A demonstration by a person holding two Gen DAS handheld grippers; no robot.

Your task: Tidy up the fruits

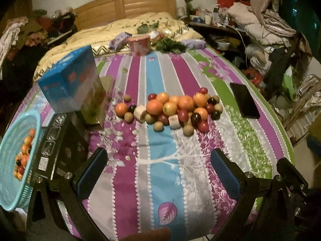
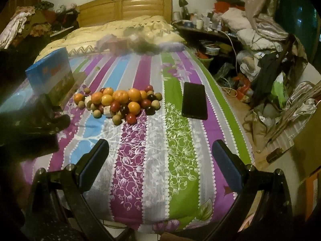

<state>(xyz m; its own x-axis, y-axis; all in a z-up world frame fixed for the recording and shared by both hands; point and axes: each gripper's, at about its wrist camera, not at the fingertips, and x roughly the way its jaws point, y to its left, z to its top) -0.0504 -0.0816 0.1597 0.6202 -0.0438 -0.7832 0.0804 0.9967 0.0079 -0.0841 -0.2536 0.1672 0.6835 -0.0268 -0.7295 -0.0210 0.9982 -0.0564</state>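
Striped floral bedsheet [image 1: 160, 160] fills the centre of both views. Black phone [image 2: 194, 101] lies flat at centre right on the sheet's green stripe. Blue carton [image 1: 68, 82] stands upright at left. Pink tub [image 1: 139, 45] and leafy greens [image 1: 170, 45] sit at upper centre, before the wooden headboard [image 1: 124, 8].

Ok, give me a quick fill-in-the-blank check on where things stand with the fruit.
1. Both tools, left tool and right tool, are ____.
2. The fruit pile lies on the ____ bedspread.
3. The black phone lies to the ____ of the pile.
4. The basket already holds some ____.

Missing: open; striped; right; fruit
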